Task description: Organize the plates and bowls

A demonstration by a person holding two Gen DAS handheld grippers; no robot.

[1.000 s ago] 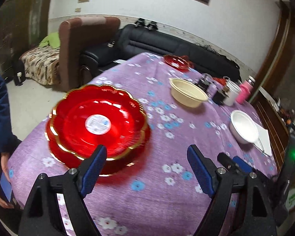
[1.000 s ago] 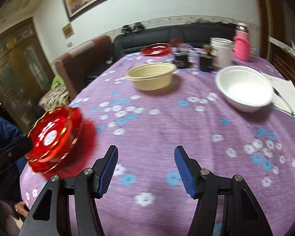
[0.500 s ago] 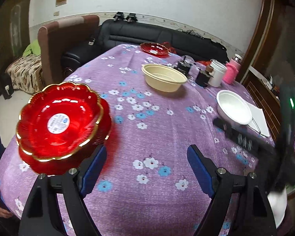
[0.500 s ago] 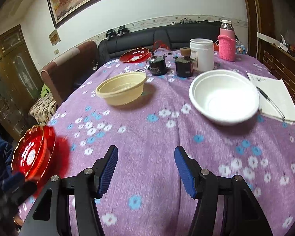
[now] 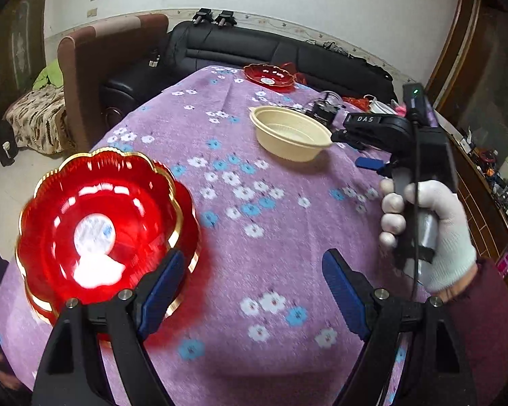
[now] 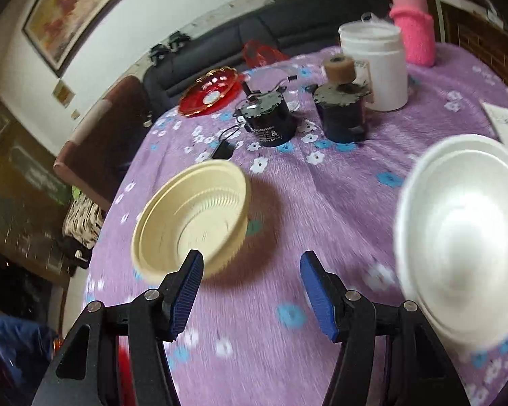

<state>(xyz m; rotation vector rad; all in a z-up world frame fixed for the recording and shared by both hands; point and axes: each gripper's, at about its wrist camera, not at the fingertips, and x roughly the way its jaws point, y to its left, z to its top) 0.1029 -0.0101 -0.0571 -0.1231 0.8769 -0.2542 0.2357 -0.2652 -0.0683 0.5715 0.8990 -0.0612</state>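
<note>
A stack of red gold-rimmed plates [image 5: 101, 230] sits at the near left of the purple flowered table [image 5: 254, 223]. My left gripper [image 5: 250, 291] is open and empty, its left finger beside the stack's right rim. A cream bowl [image 5: 291, 137] [image 6: 193, 216] stands mid-table. My right gripper [image 6: 250, 296] is open and empty, low over the cloth between the cream bowl and a white bowl [image 6: 464, 237]; it also shows in the left wrist view [image 5: 369, 162], held by a gloved hand. Another red plate [image 5: 269, 74] [image 6: 210, 91] lies at the far edge.
Two dark jars [image 6: 271, 121] [image 6: 342, 108], a white tub [image 6: 376, 64] and a pink bottle [image 6: 413, 30] stand at the far side. Paper [image 6: 504, 115] lies at the right. A black sofa [image 5: 281, 50] and brown armchair [image 5: 108, 54] are behind the table.
My right gripper has moved forward toward the cream and white bowls, which now look much nearer. My left gripper has swung back toward the red plate stack. Both stay open.
</note>
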